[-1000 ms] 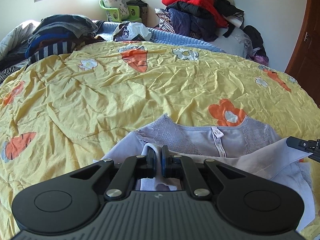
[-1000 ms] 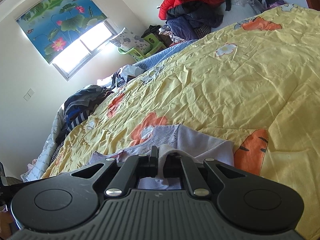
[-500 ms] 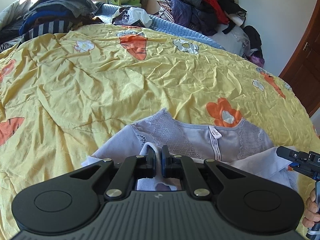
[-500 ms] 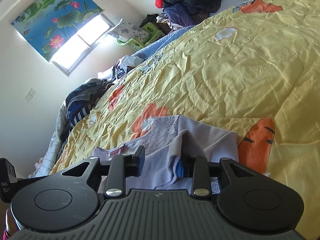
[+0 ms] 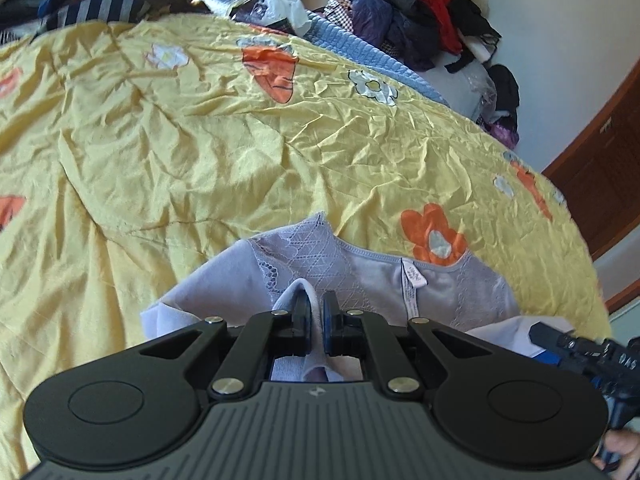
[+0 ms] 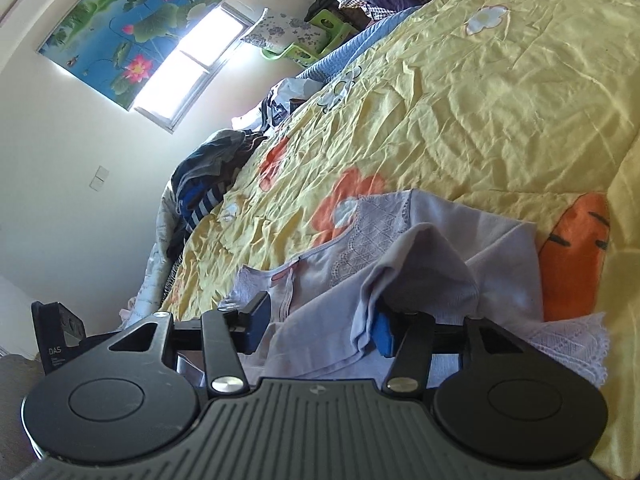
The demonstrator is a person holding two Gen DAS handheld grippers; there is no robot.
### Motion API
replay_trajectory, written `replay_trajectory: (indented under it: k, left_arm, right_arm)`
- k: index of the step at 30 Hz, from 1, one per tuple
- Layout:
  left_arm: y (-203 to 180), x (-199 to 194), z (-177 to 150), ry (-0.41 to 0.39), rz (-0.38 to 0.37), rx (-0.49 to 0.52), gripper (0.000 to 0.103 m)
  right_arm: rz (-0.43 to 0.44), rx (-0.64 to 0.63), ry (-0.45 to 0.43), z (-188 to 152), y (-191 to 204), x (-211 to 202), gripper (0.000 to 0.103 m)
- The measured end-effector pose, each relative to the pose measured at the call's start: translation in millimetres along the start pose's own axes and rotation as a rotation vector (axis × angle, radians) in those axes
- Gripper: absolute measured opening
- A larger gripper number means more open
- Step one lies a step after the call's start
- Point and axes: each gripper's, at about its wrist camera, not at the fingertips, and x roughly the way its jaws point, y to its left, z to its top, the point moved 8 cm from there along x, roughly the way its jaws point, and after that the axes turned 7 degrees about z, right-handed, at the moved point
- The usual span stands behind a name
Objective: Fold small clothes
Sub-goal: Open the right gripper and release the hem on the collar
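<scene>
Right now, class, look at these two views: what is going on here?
A person with a gripper in each hand is folding a pale lilac undergarment with lace panels on a yellow bedspread. The left gripper is shut on a fold of the cloth. The right gripper has just been opening: its jaws stand apart, the cloth draped loosely over one finger, no longer pinched. Piles of other clothes lie at the far edge.

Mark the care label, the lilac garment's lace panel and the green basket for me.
care label (image 5: pixel 412 284), left wrist view, middle of the white tag.
lace panel (image 5: pixel 316 248), left wrist view, patterned mesh.
green basket (image 6: pixel 316 38), right wrist view, its side wall.
</scene>
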Motion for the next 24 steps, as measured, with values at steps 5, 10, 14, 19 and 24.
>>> replay_trajectory:
  k: [5,10,14,19,24]
  left_arm:
    - [10.1,11.4,7.8,0.037,-0.03,-0.108,0.006]
    - [22.1,21.5,14.5,0.072,-0.062,-0.24,0.006]
    - [23.7,21.4,14.8,0.075,-0.068,-0.255,0.007]
    - [29.1,21.3,18.0,0.09,-0.095,-0.316,0.007]
    - [39.6,21.7,25.2,0.091,-0.133,-0.433,0.008]
  right_arm:
    - [0.021,0.042,-0.025,11.8,-5.7,6.2,0.054]
    - [0.055,0.127,-0.088,27.9,-16.6,8.4,0.054]
    - [0.069,0.172,-0.124,35.2,-24.3,9.7,0.054]
    - [0.056,0.188,-0.136,35.2,-31.9,12.5,0.054]
    - [0.04,0.207,-0.156,33.6,-40.5,12.0,0.054]
